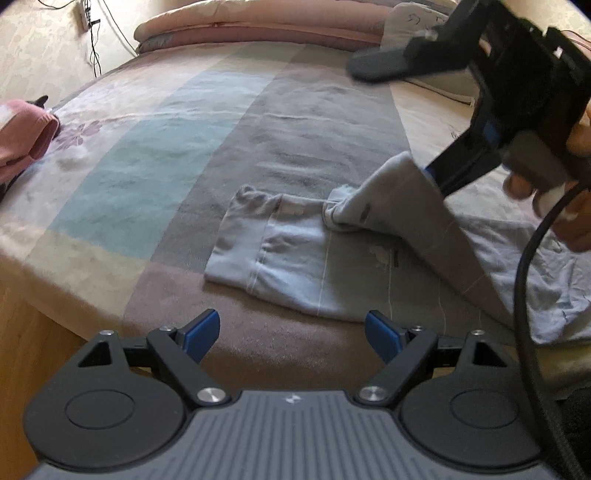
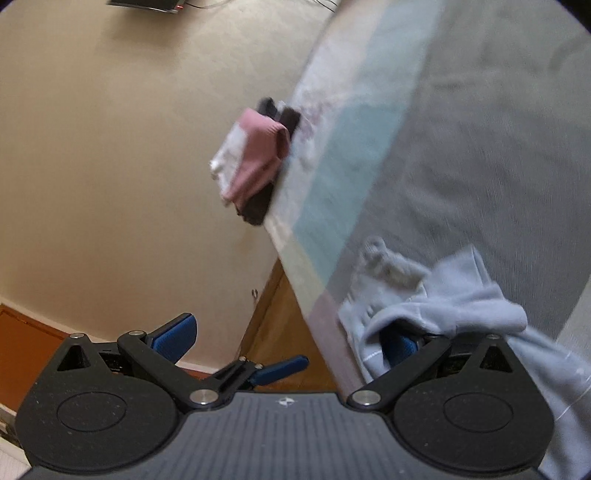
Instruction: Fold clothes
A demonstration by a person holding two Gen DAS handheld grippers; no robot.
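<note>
A pale grey-blue garment [image 1: 295,254] lies partly folded on the striped bedspread [image 1: 155,173], near the bed's front edge. My left gripper [image 1: 291,332] hovers open just in front of the garment's near hem, with nothing between its fingers. A hand holds my right gripper [image 1: 391,120] at the right, above the garment. Its jaws stand wide apart. A fold of the garment [image 2: 476,299] is draped over its right finger and lifted off the bed; the left pad [image 2: 173,334] is bare. In the right wrist view the left gripper [image 2: 273,369] shows low down.
A pile of pink and dark clothes [image 1: 26,133] [image 2: 258,158] sits at the bed's left edge. A rolled pink quilt [image 1: 258,26] lies at the head. White patterned cloth [image 1: 535,266] is spread at the right. A black cable [image 1: 522,295] hangs near the right hand. The wooden bed frame [image 2: 273,325] borders the floor.
</note>
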